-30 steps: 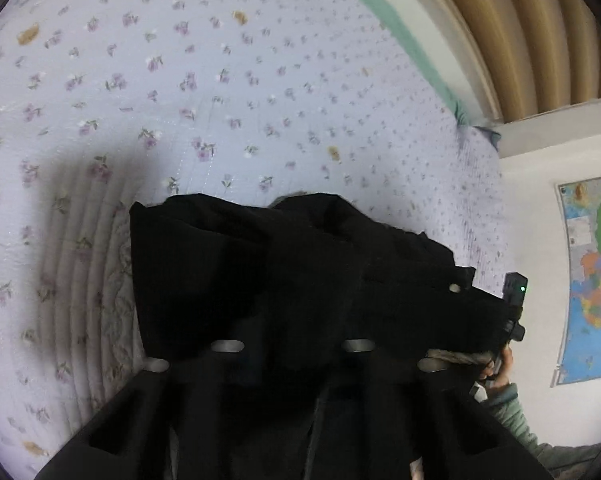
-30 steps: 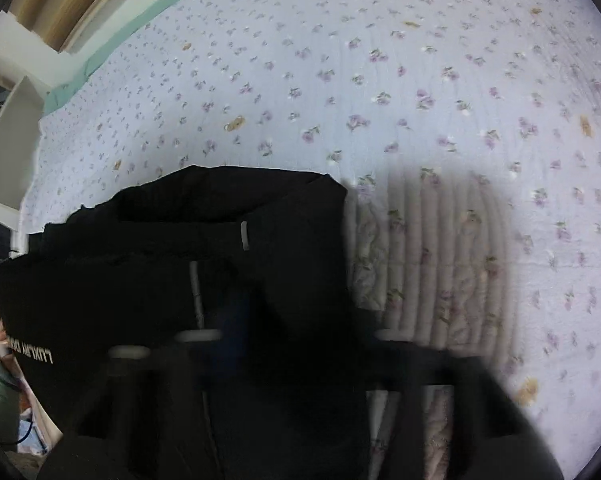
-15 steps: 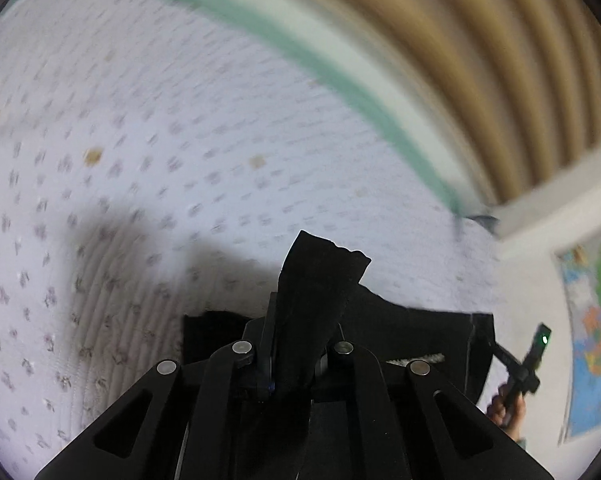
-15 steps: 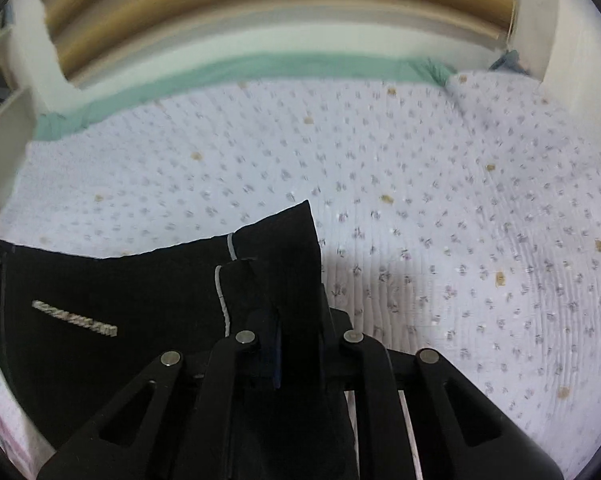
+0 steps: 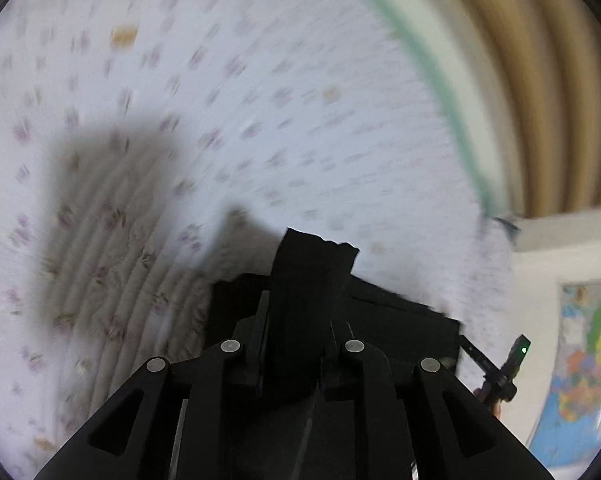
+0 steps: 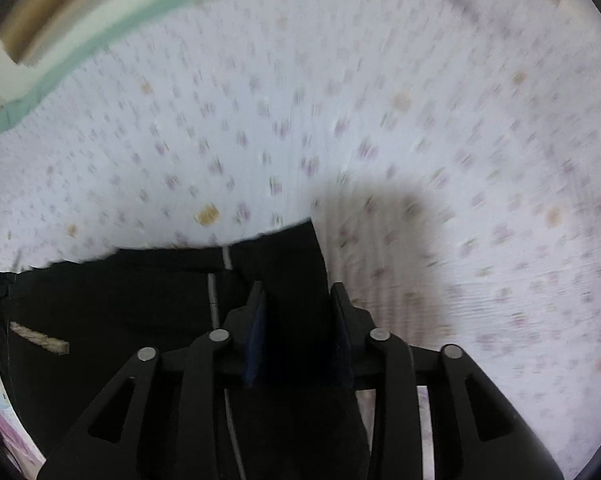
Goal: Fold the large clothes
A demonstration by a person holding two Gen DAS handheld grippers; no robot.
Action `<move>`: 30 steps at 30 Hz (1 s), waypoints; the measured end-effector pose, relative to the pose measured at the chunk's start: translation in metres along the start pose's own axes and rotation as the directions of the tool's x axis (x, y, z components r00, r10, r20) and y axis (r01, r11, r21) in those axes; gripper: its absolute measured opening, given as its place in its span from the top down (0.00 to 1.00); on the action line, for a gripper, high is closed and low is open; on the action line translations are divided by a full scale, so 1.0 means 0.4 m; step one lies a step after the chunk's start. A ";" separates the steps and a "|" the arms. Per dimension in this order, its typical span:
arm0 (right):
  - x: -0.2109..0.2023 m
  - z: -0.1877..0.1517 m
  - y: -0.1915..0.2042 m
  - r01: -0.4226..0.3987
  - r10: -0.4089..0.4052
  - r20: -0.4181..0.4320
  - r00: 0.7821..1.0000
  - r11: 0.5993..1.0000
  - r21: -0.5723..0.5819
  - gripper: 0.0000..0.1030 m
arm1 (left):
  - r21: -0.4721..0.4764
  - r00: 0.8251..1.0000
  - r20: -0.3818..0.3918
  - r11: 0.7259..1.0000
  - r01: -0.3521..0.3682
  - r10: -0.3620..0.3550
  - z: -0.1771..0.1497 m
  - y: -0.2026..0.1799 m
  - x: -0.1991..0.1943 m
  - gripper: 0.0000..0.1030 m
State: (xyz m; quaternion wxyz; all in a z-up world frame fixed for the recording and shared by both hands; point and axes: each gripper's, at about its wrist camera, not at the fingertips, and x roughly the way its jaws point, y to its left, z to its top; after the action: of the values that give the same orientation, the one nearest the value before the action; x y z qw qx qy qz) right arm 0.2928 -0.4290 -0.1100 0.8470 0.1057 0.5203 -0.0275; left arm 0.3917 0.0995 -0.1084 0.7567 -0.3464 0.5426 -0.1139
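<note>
The black garment point(image 5: 312, 280) lies low in both frames on the floral quilt point(image 5: 220, 100). The left gripper point(image 5: 300, 320) pinches a raised fold, its jaws just eased slightly. The right gripper point(image 6: 296, 304) has just spread; cloth sits loose between its jaws. A wall map point(image 5: 580, 360) occupies the lower right

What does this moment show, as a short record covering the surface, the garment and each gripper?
surface: white quilted bedspread with small purple flowers
garment: black fabric garment with a pale printed label, its edge raised between both grippers
left gripper: pinching a bunched black fold; jaws have just been opening slightly
right gripper: garment corner between the fingers, pads look clear of it; jaws have just been opening
background: tan curtain, coloured wall map
</note>
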 end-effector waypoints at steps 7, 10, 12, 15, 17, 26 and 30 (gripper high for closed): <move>-0.373 -0.061 0.092 0.018 -0.001 0.323 0.946 0.999 -0.049 0.26 | 0.296 0.992 0.114 0.952 -0.077 0.045 -0.144 -0.218 -0.198 0.44; -0.463 -0.105 0.158 0.027 0.016 0.375 0.927 0.993 -0.111 0.18 | 0.409 0.987 0.149 0.904 -0.123 0.067 -0.225 -0.296 -0.229 0.44; -0.482 -0.154 0.206 0.001 0.054 0.365 0.930 0.989 -0.147 0.15 | 0.475 0.985 0.146 0.866 -0.153 0.094 -0.289 -0.339 -0.216 0.43; -0.438 -0.235 0.275 0.007 0.050 0.283 0.958 0.981 -0.196 0.15 | 0.523 0.988 0.101 0.838 -0.154 0.118 -0.376 -0.361 -0.166 0.43; -0.363 -0.300 0.318 0.038 0.007 0.201 0.980 0.975 -0.221 0.15 | 0.509 0.992 0.043 0.852 -0.127 0.122 -0.420 -0.357 -0.116 0.43; -0.133 -0.427 0.306 -0.004 -0.002 -0.060 0.998 0.995 -0.095 0.15 | 0.584 0.960 -0.037 0.785 -0.205 0.278 -0.542 -0.314 0.040 0.43; -0.081 -0.434 0.302 0.010 -0.021 -0.102 0.995 0.993 -0.114 0.13 | 0.447 0.970 -0.119 0.884 -0.138 0.211 -0.506 -0.193 0.104 0.44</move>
State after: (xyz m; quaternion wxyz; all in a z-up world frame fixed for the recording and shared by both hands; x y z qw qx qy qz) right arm 0.1449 -0.2770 -0.1388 0.8235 0.0548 0.5647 0.0009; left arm 0.2411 -0.0609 -0.1238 0.7749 -0.1078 0.5927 -0.1915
